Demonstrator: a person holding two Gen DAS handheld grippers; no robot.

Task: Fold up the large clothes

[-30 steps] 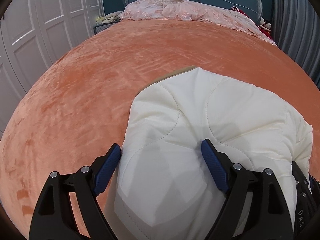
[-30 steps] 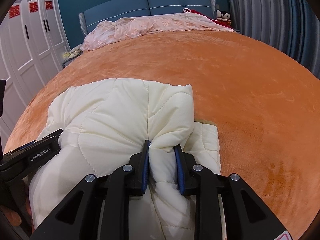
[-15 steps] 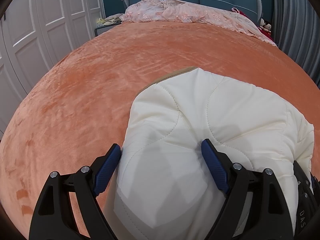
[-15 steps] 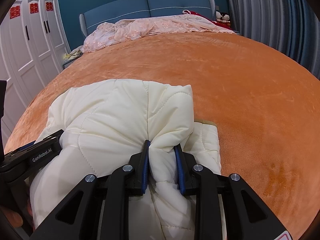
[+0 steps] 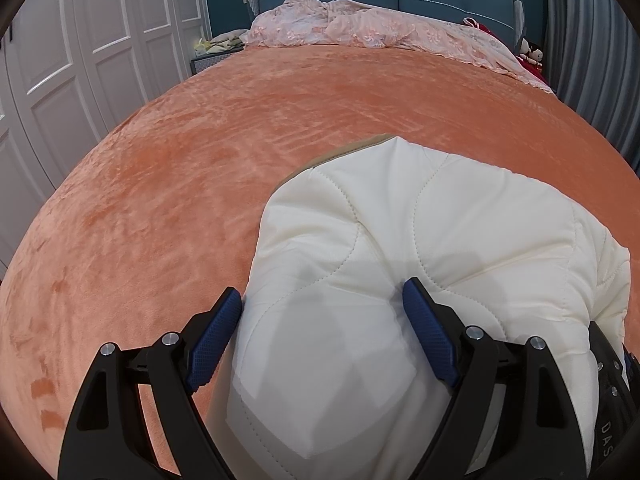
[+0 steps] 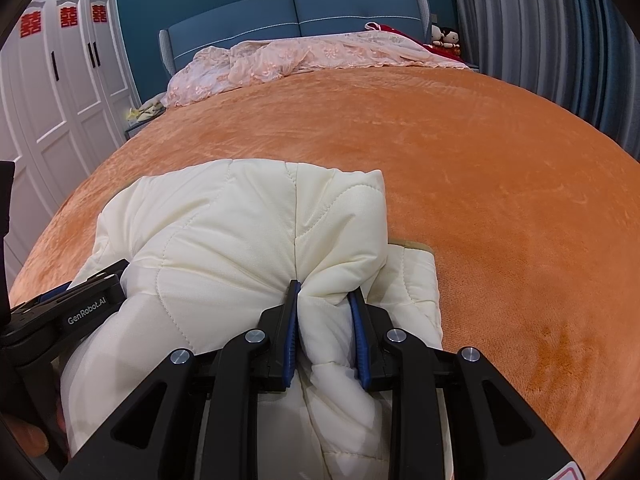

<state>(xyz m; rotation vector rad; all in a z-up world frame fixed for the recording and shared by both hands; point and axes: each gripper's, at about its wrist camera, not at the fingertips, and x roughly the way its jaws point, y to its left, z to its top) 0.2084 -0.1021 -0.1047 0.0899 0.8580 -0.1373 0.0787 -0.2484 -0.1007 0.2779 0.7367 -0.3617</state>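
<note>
A: How far along is the folding judged to be?

B: The cream-white quilted padded jacket [image 6: 240, 240] is seen gathered into a thick, compact bundle near the foot of the bed, on the orange plush bedspread [image 6: 500, 184]; several layers are stacked, and a lower layer with a tan edge [image 6: 412, 245] is seen under the upper fold at its right side; most of the folding is therefore judged to be done. What is left appears to be the setting down and flattening of the last fold; whether sleeves or a hood are tucked inside cannot be told, since the bundle hides them.

A: And the tongs?

B: The right tongs [image 6: 325, 300] are drawn close together, pinching a puckered ridge of the jacket's top layer; fabric is bunched tightly between the blue pads [image 6: 291, 320]. The left tongs [image 5: 322, 300] are spread wide across a broad lobe of the same jacket [image 5: 400, 240]; the right-hand pad [image 5: 424, 320] is pressed into a dent in the padding, while the left-hand pad is laid against the bundle's edge; a wide hold on the jacket is judged.

A: Anything further out?

B: A crumpled pink lace cover [image 6: 300, 60] is seen at the blue padded headboard [image 6: 280, 12]; white wardrobe doors [image 5: 80, 40] are seen at the left, grey curtains [image 6: 540, 32] at the right.
</note>
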